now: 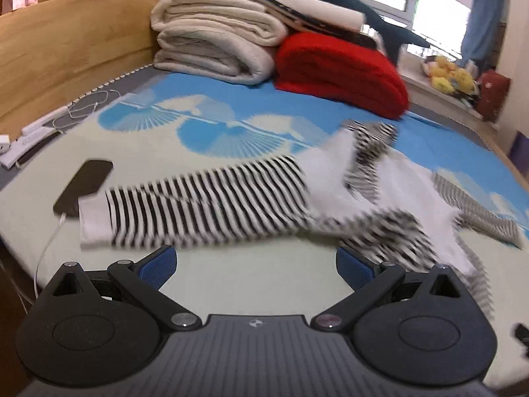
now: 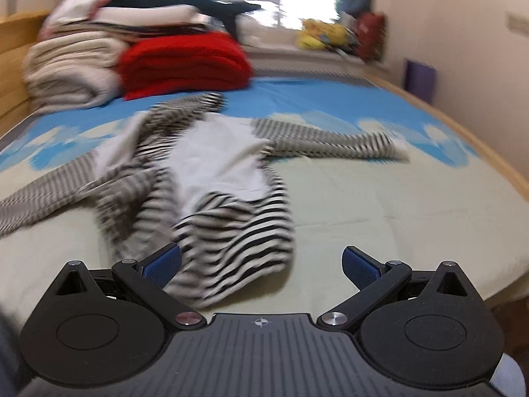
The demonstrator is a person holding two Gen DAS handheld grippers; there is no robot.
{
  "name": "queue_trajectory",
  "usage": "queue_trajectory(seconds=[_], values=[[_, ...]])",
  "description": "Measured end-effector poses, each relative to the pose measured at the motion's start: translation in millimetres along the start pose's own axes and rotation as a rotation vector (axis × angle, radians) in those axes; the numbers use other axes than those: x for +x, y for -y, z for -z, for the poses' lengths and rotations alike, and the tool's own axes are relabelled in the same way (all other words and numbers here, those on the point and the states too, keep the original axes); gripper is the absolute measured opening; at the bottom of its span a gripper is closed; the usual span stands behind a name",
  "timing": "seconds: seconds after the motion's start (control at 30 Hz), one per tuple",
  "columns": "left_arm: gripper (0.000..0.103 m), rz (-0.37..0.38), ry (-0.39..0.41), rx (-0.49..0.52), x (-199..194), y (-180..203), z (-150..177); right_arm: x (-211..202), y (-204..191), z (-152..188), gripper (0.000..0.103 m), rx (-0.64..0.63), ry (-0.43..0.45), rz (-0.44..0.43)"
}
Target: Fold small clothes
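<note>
A small black-and-white striped garment (image 1: 211, 198) with a white middle lies rumpled on the bed. One striped sleeve with a white cuff stretches left in the left wrist view. My left gripper (image 1: 256, 266) is open and empty, just short of that sleeve. In the right wrist view the garment (image 2: 228, 178) lies bunched, a striped fold nearest me. My right gripper (image 2: 261, 266) is open and empty, its left finger (image 2: 163, 264) at the edge of that fold. Both views are motion-blurred.
A black phone (image 1: 84, 187) on a white cable lies left of the sleeve. Folded cream blankets (image 1: 215, 39) and a red blanket (image 1: 344, 69) are stacked at the bed's far end. A power strip (image 1: 29, 139) lies by the wooden headboard (image 1: 66, 43). The bed's right edge (image 2: 496, 165) is near.
</note>
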State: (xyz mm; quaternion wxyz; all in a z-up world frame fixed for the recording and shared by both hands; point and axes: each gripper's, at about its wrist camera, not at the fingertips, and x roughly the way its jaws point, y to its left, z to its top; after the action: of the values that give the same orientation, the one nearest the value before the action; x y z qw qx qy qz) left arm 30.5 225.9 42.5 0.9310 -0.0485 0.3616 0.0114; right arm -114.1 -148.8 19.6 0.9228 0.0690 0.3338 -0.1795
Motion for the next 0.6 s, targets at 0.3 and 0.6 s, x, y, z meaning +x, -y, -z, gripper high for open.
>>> queue_trajectory(seconds=[0.3, 0.6], values=[[0.102, -0.031, -0.203, 0.104, 220.8, 19.6, -85.5, 161.0, 26.7, -64.1, 0.102, 0.117, -0.083, 0.057], [0.101, -0.145, -0.281, 0.218, 324.5, 49.1, -91.5, 214.2, 17.4, -72.1, 0.102, 0.175, -0.218, -0.019]])
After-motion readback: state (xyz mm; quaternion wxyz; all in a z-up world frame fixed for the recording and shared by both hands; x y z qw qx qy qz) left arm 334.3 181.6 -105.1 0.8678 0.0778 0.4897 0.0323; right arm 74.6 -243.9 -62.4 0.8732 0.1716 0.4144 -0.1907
